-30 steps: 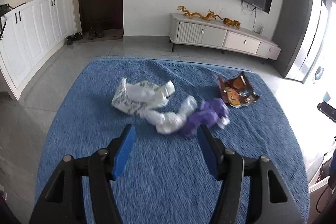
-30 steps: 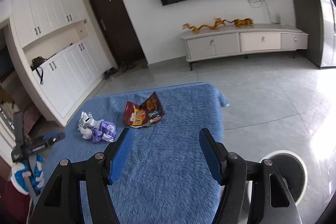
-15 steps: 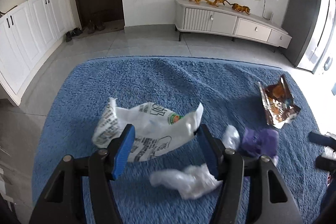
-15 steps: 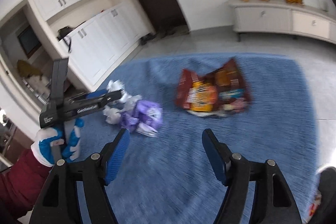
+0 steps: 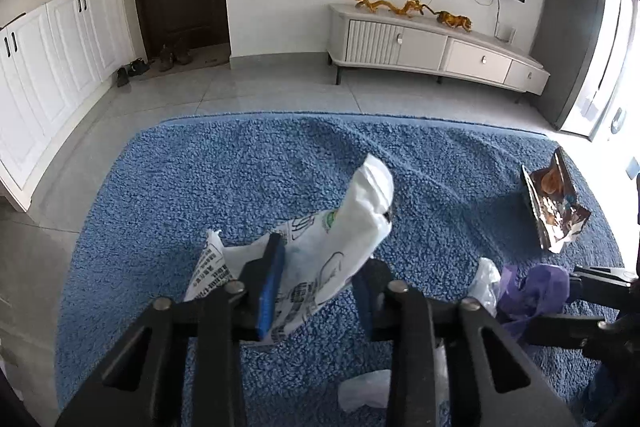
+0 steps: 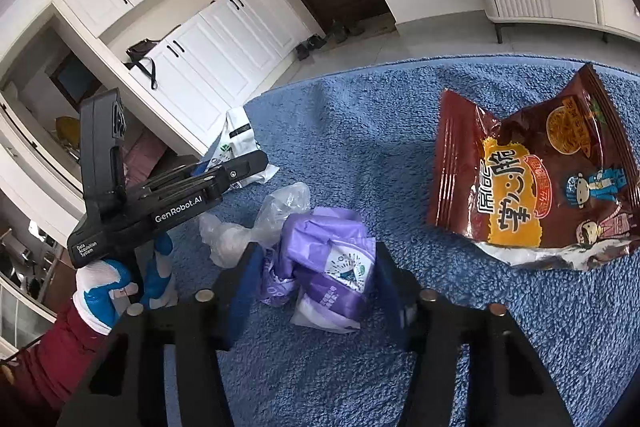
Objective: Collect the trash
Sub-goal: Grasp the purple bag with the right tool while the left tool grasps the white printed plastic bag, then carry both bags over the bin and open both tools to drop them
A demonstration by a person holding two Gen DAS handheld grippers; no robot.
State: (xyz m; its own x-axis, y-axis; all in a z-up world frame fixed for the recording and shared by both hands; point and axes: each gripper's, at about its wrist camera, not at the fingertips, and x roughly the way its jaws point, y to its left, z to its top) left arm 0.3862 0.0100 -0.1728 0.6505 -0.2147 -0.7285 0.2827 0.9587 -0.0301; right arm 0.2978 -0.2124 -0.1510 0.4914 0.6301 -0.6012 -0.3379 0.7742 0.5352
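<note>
The left hand-held gripper (image 5: 316,291) is pinching the light, limp white bag (image 5: 340,243) mid-body, while the right hand-held gripper (image 6: 316,279) is closing around the soft, crumpled purple bag (image 6: 328,267).

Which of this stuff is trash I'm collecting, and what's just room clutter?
Trash:
white printed bag, in left gripper
purple wrapper, between right gripper pads
clear plastic
snack bag

Leave:
blue rug
shoes
dragon ornaments
</note>
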